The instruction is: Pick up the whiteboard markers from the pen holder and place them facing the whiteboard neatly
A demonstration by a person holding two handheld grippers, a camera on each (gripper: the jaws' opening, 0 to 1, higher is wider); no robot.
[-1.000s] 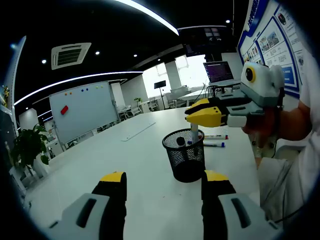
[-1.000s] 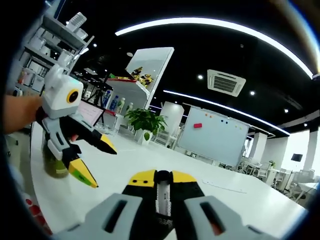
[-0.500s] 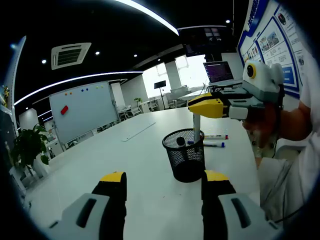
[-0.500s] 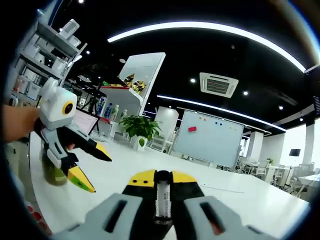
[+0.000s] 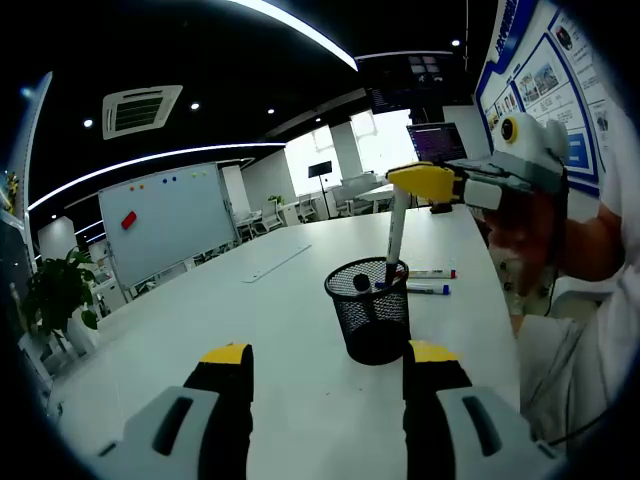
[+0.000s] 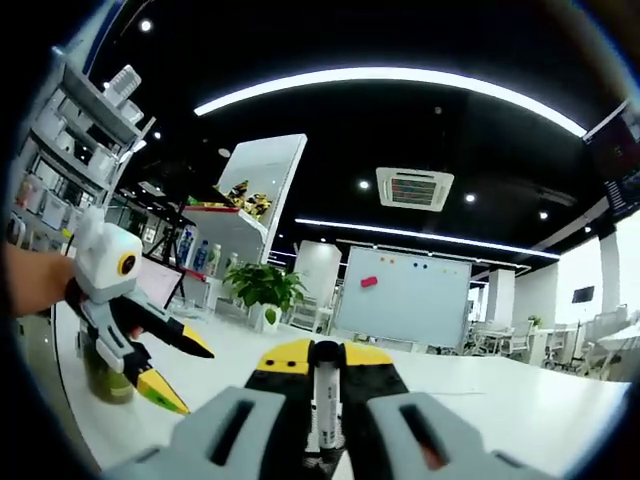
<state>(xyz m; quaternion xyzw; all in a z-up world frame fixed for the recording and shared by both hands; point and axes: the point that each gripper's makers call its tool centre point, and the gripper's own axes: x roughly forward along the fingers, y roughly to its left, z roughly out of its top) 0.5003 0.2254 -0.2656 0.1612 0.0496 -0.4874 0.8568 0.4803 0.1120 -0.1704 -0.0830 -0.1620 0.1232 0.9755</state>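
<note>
While the left gripper (image 5: 325,360) waits low over the white table (image 5: 250,330) with its jaws spread and nothing between them, the work sits with the other hand. Far left in the left gripper view, the whiteboard (image 5: 165,220) stands well back across the room. Moving right, the black mesh pen holder (image 5: 368,310) stands upright just ahead of the left jaws, a dark-capped marker still inside it. Above it the right gripper (image 5: 425,182) pinches a white whiteboard marker (image 5: 396,235) by its top end; the marker's long axis runs nearly vertical, its lower end still within the holder's rim, so it looks only partly drawn out. Just beyond the holder, two markers (image 5: 430,281) already lie on the table side by side, long axes running left-right in this view.

From the right gripper view, the marker (image 6: 322,400) runs up between the closed yellow-tipped jaws, with the whiteboard (image 6: 405,310) straight ahead in the distance. The right gripper is plainly the one placed to finish; the lift likely needs to go straight up to clear the rim before the marker is laid flat beside the other two.
</note>
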